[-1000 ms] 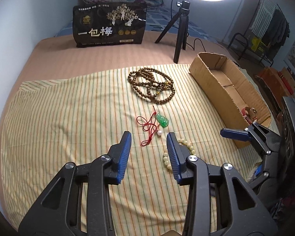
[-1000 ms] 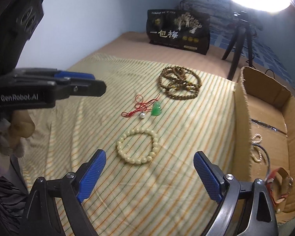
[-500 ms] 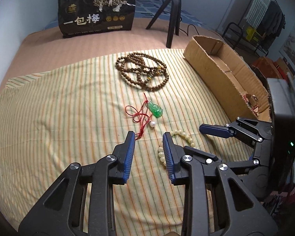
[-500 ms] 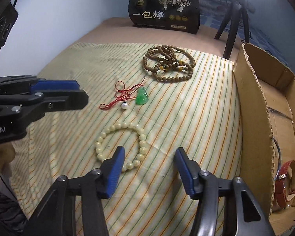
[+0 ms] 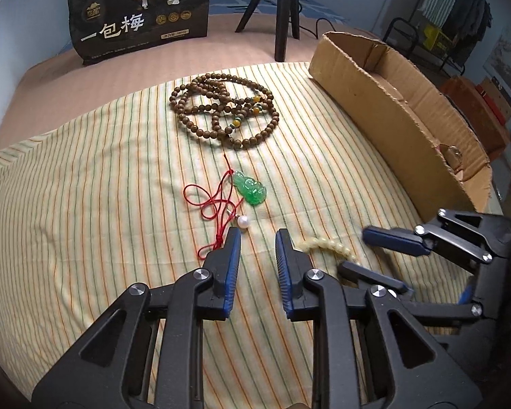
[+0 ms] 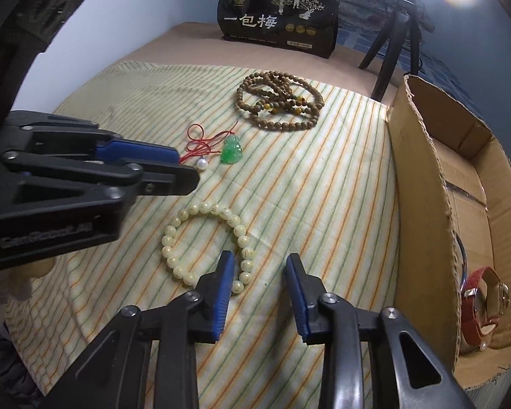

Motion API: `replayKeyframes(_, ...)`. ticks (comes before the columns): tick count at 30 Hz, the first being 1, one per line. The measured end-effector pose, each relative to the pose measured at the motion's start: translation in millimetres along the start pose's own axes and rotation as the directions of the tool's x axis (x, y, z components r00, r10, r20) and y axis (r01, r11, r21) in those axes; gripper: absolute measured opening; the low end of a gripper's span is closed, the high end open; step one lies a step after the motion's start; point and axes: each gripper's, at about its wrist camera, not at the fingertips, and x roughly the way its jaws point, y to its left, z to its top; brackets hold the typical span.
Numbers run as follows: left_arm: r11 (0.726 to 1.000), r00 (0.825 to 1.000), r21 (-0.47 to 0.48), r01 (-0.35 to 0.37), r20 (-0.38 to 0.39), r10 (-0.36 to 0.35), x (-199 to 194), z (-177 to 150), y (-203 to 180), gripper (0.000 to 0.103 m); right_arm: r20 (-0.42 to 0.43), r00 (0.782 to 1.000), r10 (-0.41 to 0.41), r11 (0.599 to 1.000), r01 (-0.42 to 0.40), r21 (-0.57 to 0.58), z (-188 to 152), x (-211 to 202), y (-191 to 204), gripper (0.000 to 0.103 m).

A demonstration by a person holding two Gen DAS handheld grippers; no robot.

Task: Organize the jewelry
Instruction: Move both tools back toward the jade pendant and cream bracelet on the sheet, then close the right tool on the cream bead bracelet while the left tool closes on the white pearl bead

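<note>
Both of my grippers have just been narrowing yet grasp nothing, the right gripper [image 6: 259,260] straddling the near beads of the cream bracelet [image 6: 206,243] on the striped cloth [image 6: 323,184], the left gripper [image 5: 257,237] beside the red-corded green pendant [image 5: 250,187].

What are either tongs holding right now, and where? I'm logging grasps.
Nothing yet. The right tongs, jaws just closing, straddle the cream bead bracelet at its near side without pinching it. The left tongs, also closing, are empty.
</note>
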Motion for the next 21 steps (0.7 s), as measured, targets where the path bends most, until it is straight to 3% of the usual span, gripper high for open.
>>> replayKeyframes(6, 0.999, 1.0, 0.021, -0.026, -0.005, 0.026, 10.1, 8.9, -3.5, 0.02, -0.003, 1.0, 0.008, 1.0, -0.008, -0.002, -4.2, -2.1, -1.4, 0.03)
replayKeyframes(9, 0.999, 0.999, 0.029, -0.044, -0.025, 0.045, 18.7, 9.5, -4.9, 0.013, -0.003, 1.0, 0.01, 1.0, -0.01, -0.003, -4.4, -2.3, -1.3, 0.03)
replayKeyframes(21, 0.997, 0.998, 0.051, -0.065, -0.01, 0.066, 19.8, 9.2, -6.9, 0.012, -0.003, 1.0, 0.017, 1.0, -0.017, 0.001, -4.7, -2.3, -3.7, 0.029)
